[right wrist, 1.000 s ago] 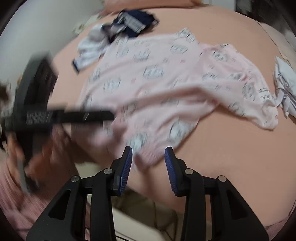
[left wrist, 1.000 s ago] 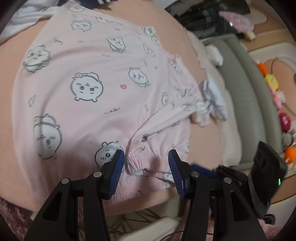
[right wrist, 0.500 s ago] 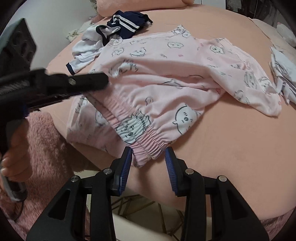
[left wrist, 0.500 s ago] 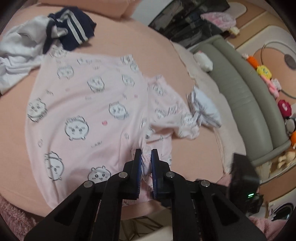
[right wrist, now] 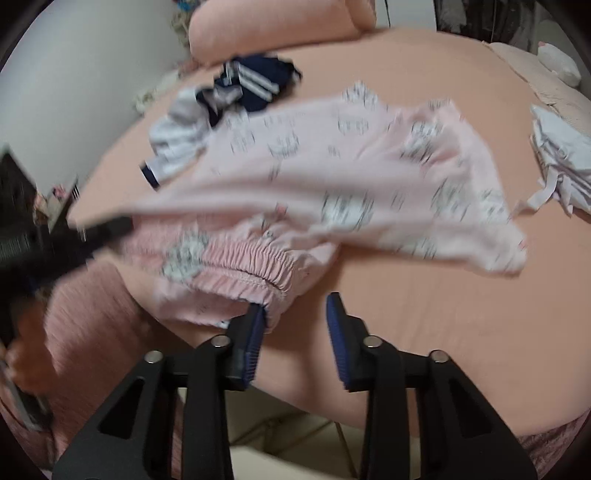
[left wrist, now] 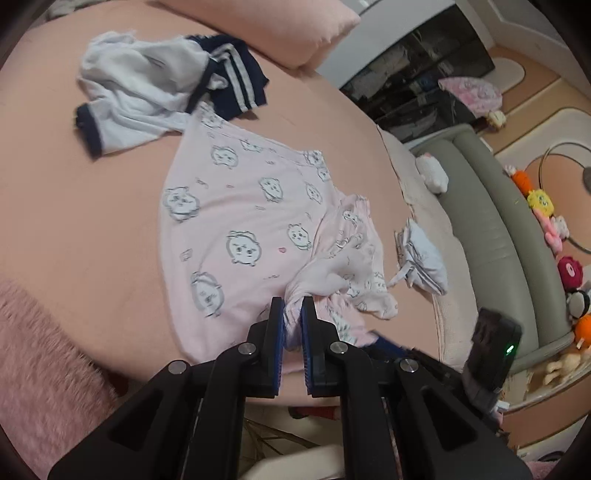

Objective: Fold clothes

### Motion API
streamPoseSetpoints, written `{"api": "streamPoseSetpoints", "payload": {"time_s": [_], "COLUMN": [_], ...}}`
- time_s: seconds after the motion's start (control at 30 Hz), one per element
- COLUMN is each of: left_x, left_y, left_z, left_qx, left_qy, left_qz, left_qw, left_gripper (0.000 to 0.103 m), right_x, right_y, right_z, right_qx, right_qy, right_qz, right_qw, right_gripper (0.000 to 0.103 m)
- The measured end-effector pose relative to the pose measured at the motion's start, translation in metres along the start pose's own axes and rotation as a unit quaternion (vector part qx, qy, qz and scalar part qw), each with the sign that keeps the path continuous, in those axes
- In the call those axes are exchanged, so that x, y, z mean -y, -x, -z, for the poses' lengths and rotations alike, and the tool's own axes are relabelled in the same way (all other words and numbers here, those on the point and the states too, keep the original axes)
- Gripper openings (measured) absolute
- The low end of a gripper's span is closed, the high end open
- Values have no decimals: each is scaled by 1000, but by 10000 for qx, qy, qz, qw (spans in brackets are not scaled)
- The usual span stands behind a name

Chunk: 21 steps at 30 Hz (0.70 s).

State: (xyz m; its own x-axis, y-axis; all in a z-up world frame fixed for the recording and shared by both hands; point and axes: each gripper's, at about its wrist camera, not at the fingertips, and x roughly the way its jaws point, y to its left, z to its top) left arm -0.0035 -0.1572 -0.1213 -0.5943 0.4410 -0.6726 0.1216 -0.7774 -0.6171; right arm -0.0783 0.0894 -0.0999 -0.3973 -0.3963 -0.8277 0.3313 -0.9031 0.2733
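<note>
A pale pink garment [left wrist: 240, 229] printed with cartoon faces lies spread on the peach bed [left wrist: 74, 206]. My left gripper [left wrist: 293, 310] is shut on a bunch of its near edge, which is lifted off the sheet. In the right wrist view that gripper [right wrist: 103, 229] shows as a blurred black bar at the left, pulling the cloth up. The gathered elastic waistband [right wrist: 251, 266] hangs just above my right gripper [right wrist: 295, 314]. Its jaws are closing, with only the waistband's corner by the left pad [right wrist: 255, 325] and bare sheet in the rest of the gap.
A white and navy striped garment [left wrist: 147, 85] lies crumpled at the far side, near a peach pillow [left wrist: 280, 29]. A small white folded cloth [left wrist: 421, 258] sits at the bed's right edge. Beyond it are a grey couch [left wrist: 491, 229] and plush toys [left wrist: 539, 203]. A fuzzy pink blanket [left wrist: 37, 350] covers the near left.
My left gripper shut on the garment's near edge, then rose and drew back, lifting the cloth. The right gripper's jaws narrowed slightly under the waistband.
</note>
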Motion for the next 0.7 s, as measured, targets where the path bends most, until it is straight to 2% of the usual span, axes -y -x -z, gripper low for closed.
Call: {"api": "streamPoseSetpoints", "payload": {"time_s": [0.07,0.13,0.23,0.27,0.3,0.4,0.53,0.57,0.67,0.7], "left_x": [-4,-7,-17,-22,-27,-28,-26,-29,-34,-35], "left_y": [-4,-9,-20,-27,-33,-38,-51,-56,-54,-53], "left_z": [5,10,17,19,21,25,29,30,27,27], "left_qx": [-83,-166,-417,-569,-710,-913,-1207,-1295,-1193,-1148], "left_qy": [-13,-26,41,110,176,181,50,118,330,370], "left_qz": [-214,-428,-773,-901,-1025,-1314,-1515,-1511,-1438,-1416], "left_qw": [9997,9989,9961,9942,9920,9870,9810,9799,9818,9825], "left_gripper": [9,9,9,9,9,9,12,13,15,15], "right_x": [-7,-15,-13,-7,-1,13,17,16,13,12], "right_y": [5,-2,-32,-41,-46,-32,-5,-1,11,4], "right_z": [-5,-5,3,10,17,23,15,12,1,-1], "right_qx": [109,39,-575,-765,-948,-897,-860,-783,-552,-566], "right_qy": [46,278,327,237,133,-81,80,43,-67,-153], "right_qz": [-54,149,348,471,347,-125,-756,-816,-997,-849], "right_qw": [9999,9995,9972,9957,9948,9959,9934,9936,9935,9947], "right_gripper": [19,19,19,24,27,27,29,29,32,32]}}
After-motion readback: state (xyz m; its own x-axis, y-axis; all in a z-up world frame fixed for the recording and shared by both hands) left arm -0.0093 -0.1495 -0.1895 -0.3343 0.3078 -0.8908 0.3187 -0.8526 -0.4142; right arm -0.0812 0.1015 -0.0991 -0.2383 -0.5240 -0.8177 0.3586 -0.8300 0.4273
